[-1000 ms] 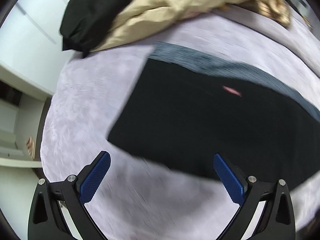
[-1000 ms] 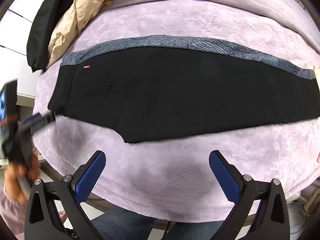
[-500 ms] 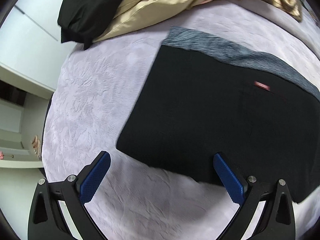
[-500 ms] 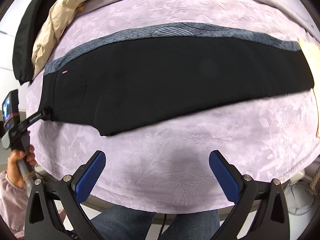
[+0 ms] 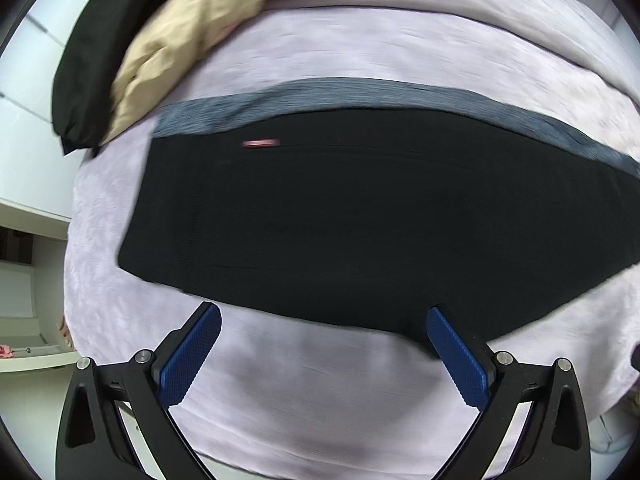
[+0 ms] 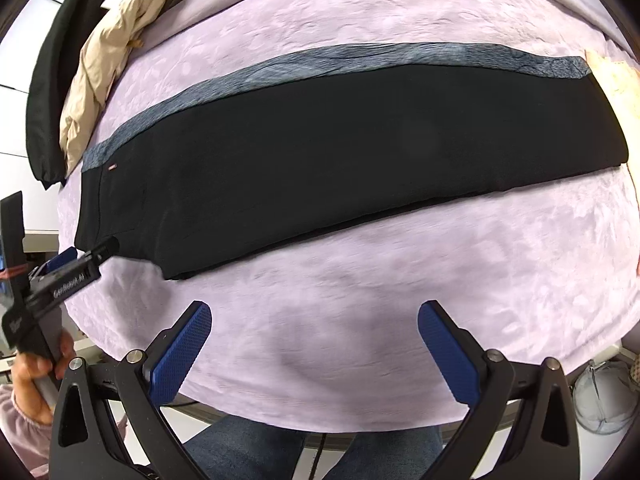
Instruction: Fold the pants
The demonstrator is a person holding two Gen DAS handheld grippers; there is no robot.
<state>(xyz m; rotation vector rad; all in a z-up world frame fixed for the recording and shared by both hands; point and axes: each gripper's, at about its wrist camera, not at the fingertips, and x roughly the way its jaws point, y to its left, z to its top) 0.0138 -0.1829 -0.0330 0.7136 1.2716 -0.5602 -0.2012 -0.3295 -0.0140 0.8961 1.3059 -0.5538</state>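
Observation:
Black pants [image 6: 340, 152] lie flat and lengthwise on a lilac blanket [image 6: 360, 280], one leg stacked on the other, waist at the left, hems at the right. A grey strip [image 6: 320, 64] runs along their far edge. A small red tag [image 5: 260, 143] sits near the waist. My left gripper [image 5: 324, 354] is open, just short of the pants' [image 5: 360, 220] near edge at the waist end. In the right wrist view the left gripper [image 6: 86, 260] shows at the waist corner, held by a hand [image 6: 36, 372]. My right gripper [image 6: 314, 350] is open over bare blanket, short of the pants.
A beige garment [image 6: 104, 68] and a black one [image 6: 48, 92] are heaped at the far left of the bed. The blanket's [image 5: 320, 400] front edge drops off just behind both grippers. Jeans-clad legs [image 6: 312, 452] stand below it. White furniture [image 5: 24, 220] is on the left.
The left wrist view has swung right, so the waist end now fills its middle. The right gripper has moved further right, bringing the hems into view. Both grippers stayed open.

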